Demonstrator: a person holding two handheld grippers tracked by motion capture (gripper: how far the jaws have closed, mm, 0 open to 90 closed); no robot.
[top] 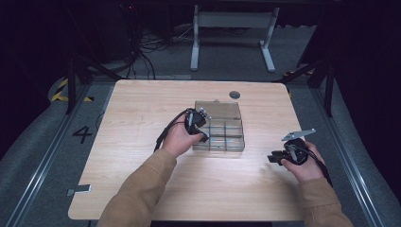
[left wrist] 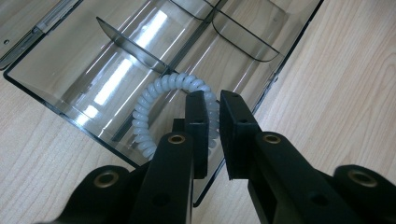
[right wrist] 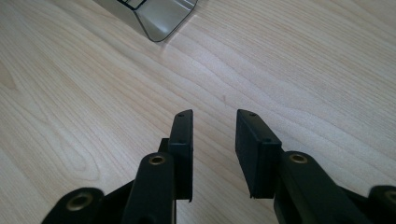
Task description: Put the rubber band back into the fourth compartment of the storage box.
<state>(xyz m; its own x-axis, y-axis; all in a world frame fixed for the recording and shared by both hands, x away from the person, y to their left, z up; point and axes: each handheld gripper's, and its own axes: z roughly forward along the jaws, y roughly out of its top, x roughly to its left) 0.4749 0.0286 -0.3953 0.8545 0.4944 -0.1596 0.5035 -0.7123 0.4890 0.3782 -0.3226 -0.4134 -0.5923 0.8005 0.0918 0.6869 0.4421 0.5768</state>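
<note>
Here the left gripper [left wrist: 214,105] pinches a white coiled tie [left wrist: 154,100] inside the clear box [left wrist: 56,88].

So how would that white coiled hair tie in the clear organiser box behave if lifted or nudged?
The white coiled hair tie looks springy and floppy: its loop is thin open coils, so it would likely sag and stretch. It seems light. Its glossy surface on the smooth clear organiser box suggests it slides easily when pushed.

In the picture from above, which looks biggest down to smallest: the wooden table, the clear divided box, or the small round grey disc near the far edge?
Largest to smallest as they look in the high view:
1. wooden table
2. clear divided box
3. round grey disc; it lies farther from the camera, but it is plainly the smallest.
</note>
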